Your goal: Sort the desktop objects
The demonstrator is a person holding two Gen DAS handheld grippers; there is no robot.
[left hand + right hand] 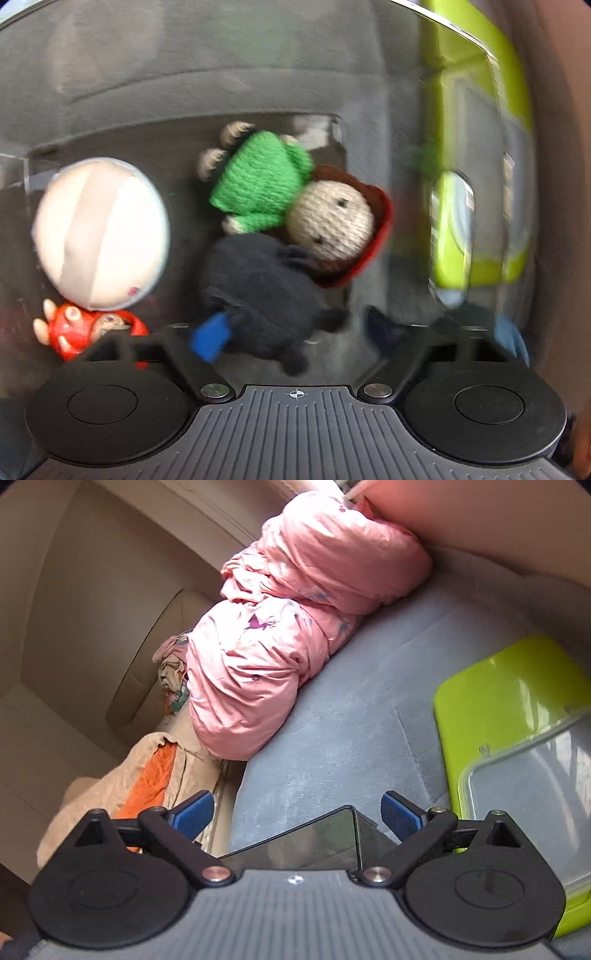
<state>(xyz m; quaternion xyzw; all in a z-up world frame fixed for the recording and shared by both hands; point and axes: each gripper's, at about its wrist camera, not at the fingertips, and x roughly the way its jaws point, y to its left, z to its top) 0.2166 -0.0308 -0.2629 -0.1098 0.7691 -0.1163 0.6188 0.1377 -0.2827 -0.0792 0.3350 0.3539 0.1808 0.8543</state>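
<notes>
A: Left wrist view, starting at 9 o'clock. What is in the clear bin [373,147]?

B: Three toys on its floor. At 9 o'clock lies a white-headed figure [99,232] with a red body. At centre lies a green knitted doll [288,195], its red-capped head toward 3 o'clock. Touching it on the 6 o'clock side is a dark plush toy [258,291]. The frame is motion-blurred.

A: State of the left gripper [295,339]?

B: Spread. One blue pad [210,339] shows at 7 o'clock beside the plush; the other finger, near 5 o'clock, is well apart from it. Nothing appears pinched. Judgement: the plush has probably just been deposited, since toys are grouped in one bin.

A: And at 3 o'clock?

B: The bin wall, with a lime-green lid [476,155] visible through it.

A: What does the right wrist view add?

B: The surroundings. From 9 o'clock: a beige cloth with an orange patch [147,779], then a pink quilt [295,609] at 12 o'clock, a grey mat [351,709] at centre, and the lime-green lid [498,686] with a clear container [535,782] resting on it at 3 o'clock.

A: State of the right gripper [295,816]?

B: Spread and idle. A dark glass-like corner [314,838] sits between the fingers, not visibly clamped. No toys appear here.
</notes>
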